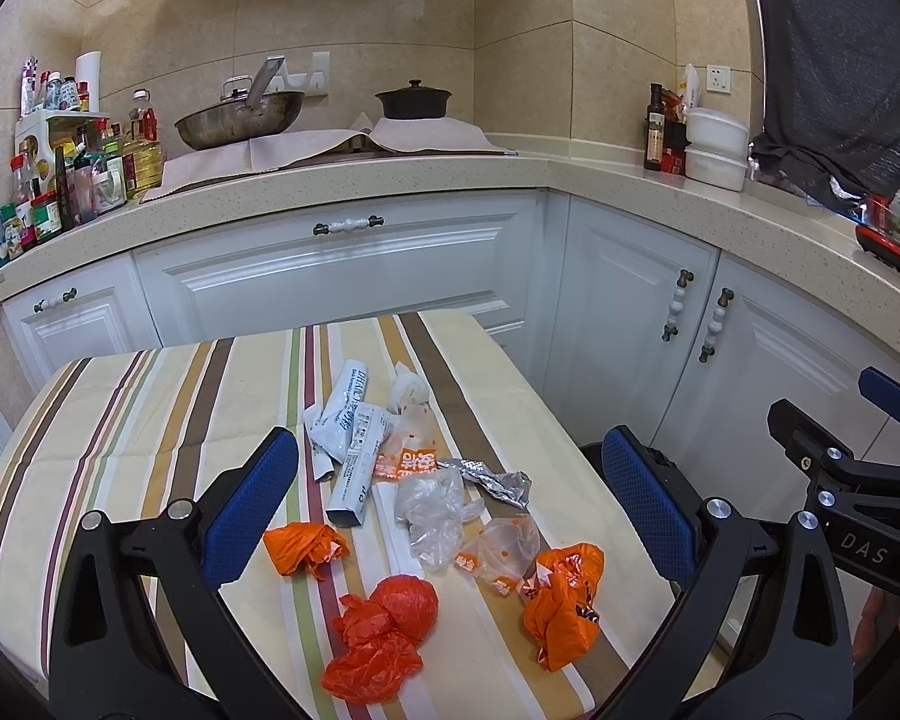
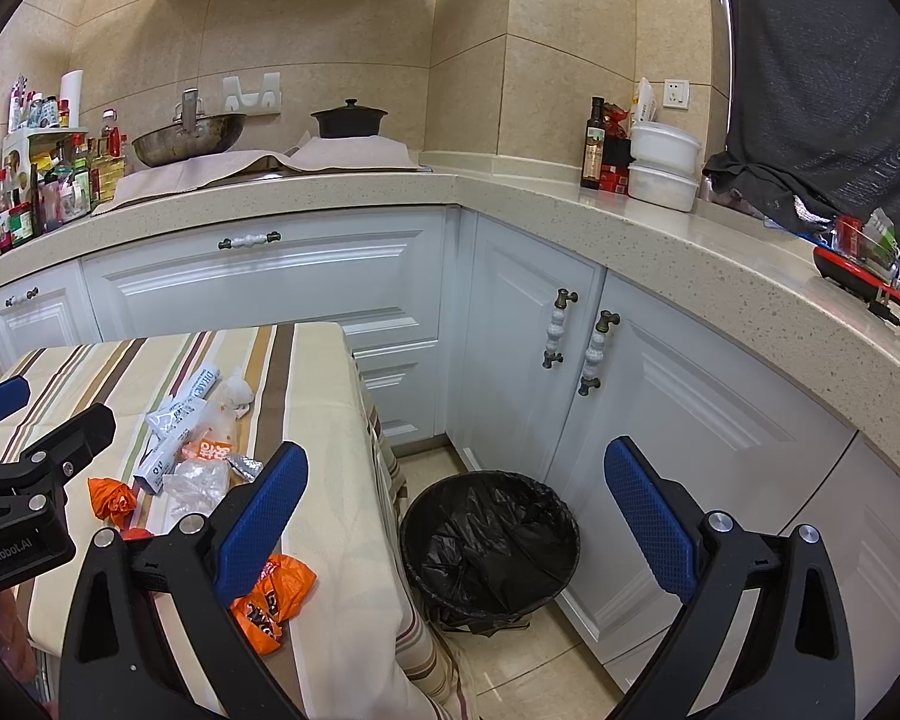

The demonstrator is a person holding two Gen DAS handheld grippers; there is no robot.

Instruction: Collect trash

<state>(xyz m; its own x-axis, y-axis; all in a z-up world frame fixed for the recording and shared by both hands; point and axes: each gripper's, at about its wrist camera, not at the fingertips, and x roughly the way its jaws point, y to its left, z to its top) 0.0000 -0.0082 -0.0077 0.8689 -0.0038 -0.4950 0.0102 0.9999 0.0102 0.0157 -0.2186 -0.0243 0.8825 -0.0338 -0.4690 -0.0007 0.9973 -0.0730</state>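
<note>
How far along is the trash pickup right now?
Nothing looks done: the bin shows only its black liner. Nothing is in hand; the left gripper and right gripper are both open. The orange bags, clear wrappers and white packets remain on the table.

Left gripper [image 1: 450,504] hangs with jaws spread wide, nothing between them; right gripper [image 2: 456,516] beside it, level, jaws just as wide and bare.
</note>
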